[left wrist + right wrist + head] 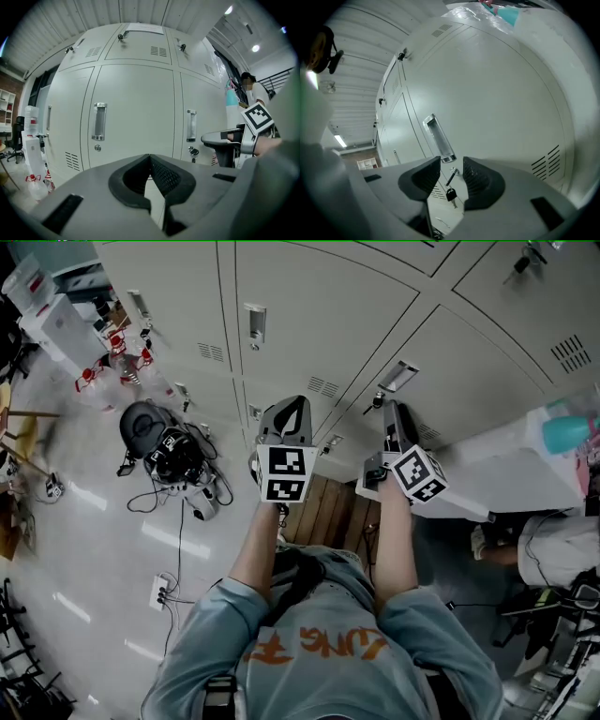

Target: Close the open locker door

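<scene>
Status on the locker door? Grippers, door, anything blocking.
Left gripper shut, empty. Right gripper open, empty, facing locker door. Key hangs in its lock; latched or ajar, can't tell. Nothing seen between jaws and door.

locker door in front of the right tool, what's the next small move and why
Probably press the right tool forward onto the pale grey metal locker door beside its recessed steel handle. The tool's jaws stand apart and empty, and the door stands angled to the closed lockers, so a push should swing it shut.
</scene>
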